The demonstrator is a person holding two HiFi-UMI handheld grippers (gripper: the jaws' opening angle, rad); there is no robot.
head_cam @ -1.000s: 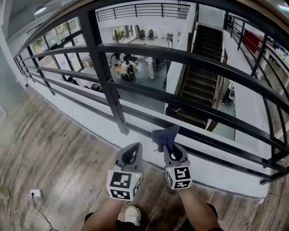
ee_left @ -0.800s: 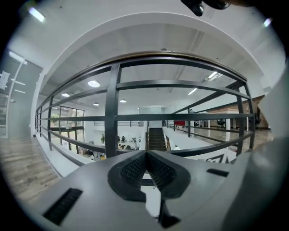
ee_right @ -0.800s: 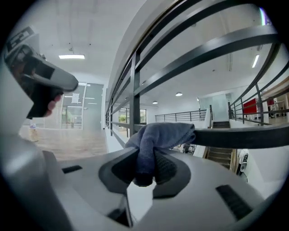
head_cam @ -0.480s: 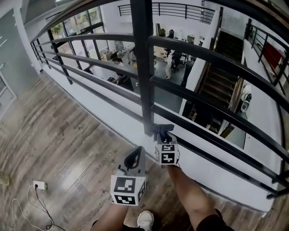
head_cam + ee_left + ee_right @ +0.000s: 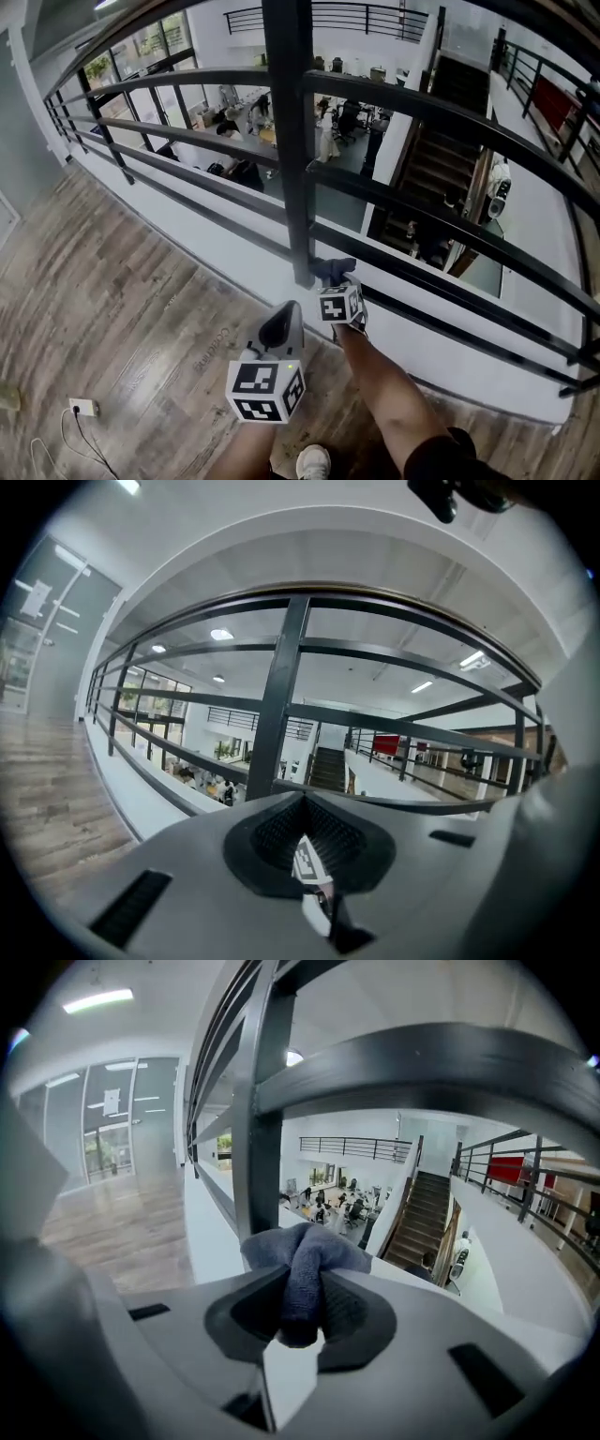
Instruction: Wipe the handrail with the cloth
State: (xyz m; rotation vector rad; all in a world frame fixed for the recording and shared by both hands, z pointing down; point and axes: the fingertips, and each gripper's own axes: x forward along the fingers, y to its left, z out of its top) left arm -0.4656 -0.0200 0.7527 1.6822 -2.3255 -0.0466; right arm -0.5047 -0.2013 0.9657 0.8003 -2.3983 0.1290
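A black metal railing with several horizontal bars and a thick upright post (image 5: 289,141) stands in front of me. My right gripper (image 5: 337,279) is shut on a bunched blue-grey cloth (image 5: 335,268), held low by the foot of that post. In the right gripper view the cloth (image 5: 305,1251) bulges out of the gripper (image 5: 302,1283), with the post (image 5: 255,1147) just behind and a broad bar (image 5: 450,1063) overhead. My left gripper (image 5: 285,311) sits nearer to me and lower, shut with nothing in it. From the left gripper (image 5: 302,801) the top handrail (image 5: 394,602) shows above.
Grey-brown wooden floor (image 5: 112,300) runs to the left. A wall socket with a trailing cable (image 5: 80,406) lies at lower left. A white curb (image 5: 450,352) runs under the railing. Beyond it is an open drop to a lower floor and a staircase (image 5: 441,141). A shoe (image 5: 312,461) shows below.
The right gripper has moved forward and left with the cloth, down to the foot of the post. The left gripper stays back and low. The head view has swung so the post is central.
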